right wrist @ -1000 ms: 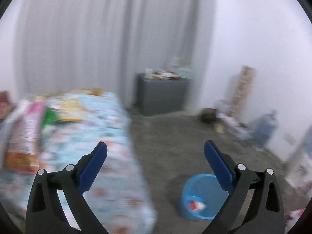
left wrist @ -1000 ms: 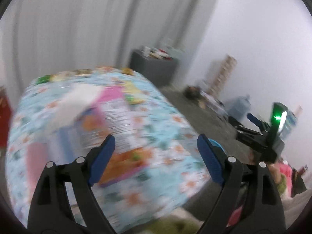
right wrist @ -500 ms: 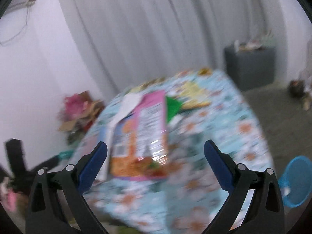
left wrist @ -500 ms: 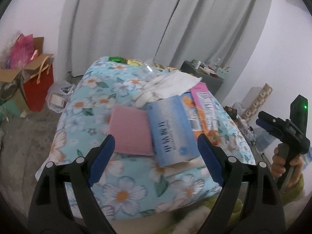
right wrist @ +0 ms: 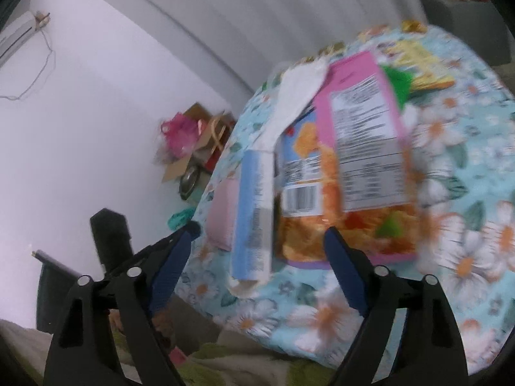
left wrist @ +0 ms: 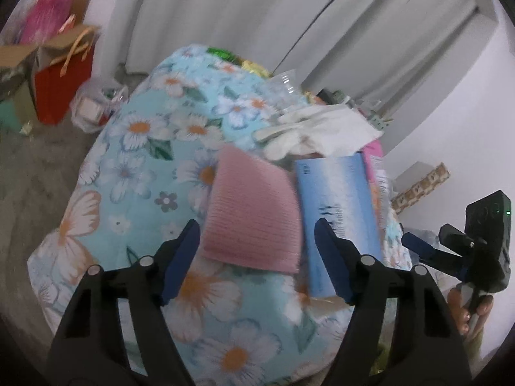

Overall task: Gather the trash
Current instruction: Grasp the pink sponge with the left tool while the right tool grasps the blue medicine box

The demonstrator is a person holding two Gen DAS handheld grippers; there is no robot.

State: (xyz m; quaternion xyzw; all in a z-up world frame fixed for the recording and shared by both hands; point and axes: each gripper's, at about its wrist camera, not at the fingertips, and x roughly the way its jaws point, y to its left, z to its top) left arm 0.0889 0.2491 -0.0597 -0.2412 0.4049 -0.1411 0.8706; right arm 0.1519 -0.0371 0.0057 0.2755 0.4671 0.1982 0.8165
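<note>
A table under a floral cloth point(left wrist: 128, 173) holds the trash. In the left wrist view a pink ribbed pad point(left wrist: 254, 215) lies beside a blue box point(left wrist: 338, 212), with white crumpled paper point(left wrist: 322, 128) and a clear cup point(left wrist: 283, 83) behind. My left gripper point(left wrist: 257, 228) hovers over the pad's near edge, its jaws closing, its pads touching nothing. In the right wrist view a pink and orange snack bag point(right wrist: 354, 160) lies next to the blue box point(right wrist: 254, 212). My right gripper point(right wrist: 261, 230) hangs just short of them, jaws closing with nothing gripped.
A red gift bag point(left wrist: 64, 77), a cardboard box and a plastic bag point(left wrist: 93, 109) sit on the floor to the table's left. Green point(right wrist: 399, 80) and yellow wrappers point(right wrist: 421, 61) lie at the far end. A grey cabinet point(right wrist: 463, 9) stands by the curtain.
Both views swung onto the table. The left gripper came lower and closer to the pink pad. The right turned from the floor and blue bin to the snack bag. Both pairs of jaws narrowed.
</note>
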